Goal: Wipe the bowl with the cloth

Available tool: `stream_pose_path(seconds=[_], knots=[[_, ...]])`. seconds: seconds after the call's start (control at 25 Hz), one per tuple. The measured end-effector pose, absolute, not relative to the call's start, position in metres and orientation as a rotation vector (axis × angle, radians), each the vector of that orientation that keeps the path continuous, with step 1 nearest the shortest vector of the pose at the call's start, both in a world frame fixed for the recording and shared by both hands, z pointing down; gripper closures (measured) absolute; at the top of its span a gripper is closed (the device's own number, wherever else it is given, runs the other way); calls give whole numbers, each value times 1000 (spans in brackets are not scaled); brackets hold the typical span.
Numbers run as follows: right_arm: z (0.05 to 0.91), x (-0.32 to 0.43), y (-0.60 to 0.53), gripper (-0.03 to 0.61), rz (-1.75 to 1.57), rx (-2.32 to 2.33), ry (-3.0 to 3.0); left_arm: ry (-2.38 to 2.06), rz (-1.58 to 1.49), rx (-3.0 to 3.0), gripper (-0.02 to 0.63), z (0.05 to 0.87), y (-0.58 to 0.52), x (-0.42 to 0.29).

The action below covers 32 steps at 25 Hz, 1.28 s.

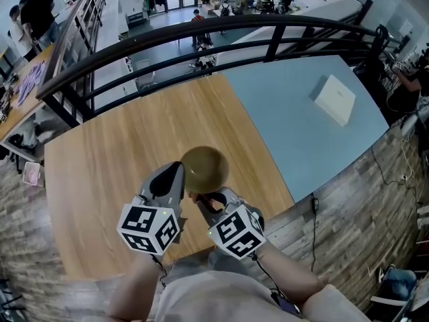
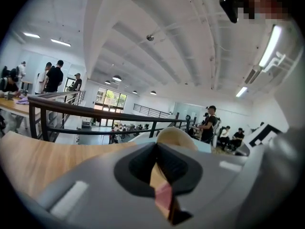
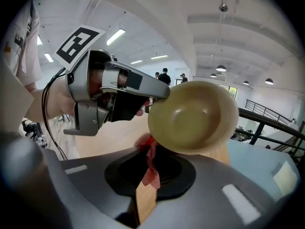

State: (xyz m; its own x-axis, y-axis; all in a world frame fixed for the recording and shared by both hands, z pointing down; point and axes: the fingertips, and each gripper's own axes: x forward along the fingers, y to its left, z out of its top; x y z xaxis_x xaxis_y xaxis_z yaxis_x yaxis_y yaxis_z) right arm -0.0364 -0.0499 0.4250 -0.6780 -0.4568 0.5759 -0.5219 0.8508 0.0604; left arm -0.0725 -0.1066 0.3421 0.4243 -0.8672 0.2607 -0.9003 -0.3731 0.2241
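Two claws busy: left claw (image 1: 178,168) pinches the bowl (image 1: 204,168) by its rim, tipped over the counter (image 1: 100,173); right claw (image 1: 202,200) grips the cloth (image 3: 151,168) just below. Wiping's barely begun, so next I'd press cloth into it.

Bright, even overhead light; heavy fisheye distortion, blurred close foreground.

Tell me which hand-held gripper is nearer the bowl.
Left. The left hand-held gripper grips the bowl by its rim; the right hand-held gripper, pinching the red cloth, sits just below the bowl.
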Motion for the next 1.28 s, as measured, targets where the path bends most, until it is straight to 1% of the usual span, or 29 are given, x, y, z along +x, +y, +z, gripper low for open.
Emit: stream_pose_path(seconds=[0.24, 0.48, 0.8, 1.28], knots=[[417, -55, -43, 549, 315, 747, -2534, -1492, 87, 2334, 607, 340, -103, -72], [412, -48, -52, 549, 397, 811, -2574, -1512, 99, 2331, 607, 341, -105, -78], [411, -41, -64, 548, 357, 873, -2536, -1567, 149, 2352, 607, 340, -113, -99], [399, 2, -89, 548, 232, 1047, -2444, -1580, 237, 2368, 607, 343, -107, -107]])
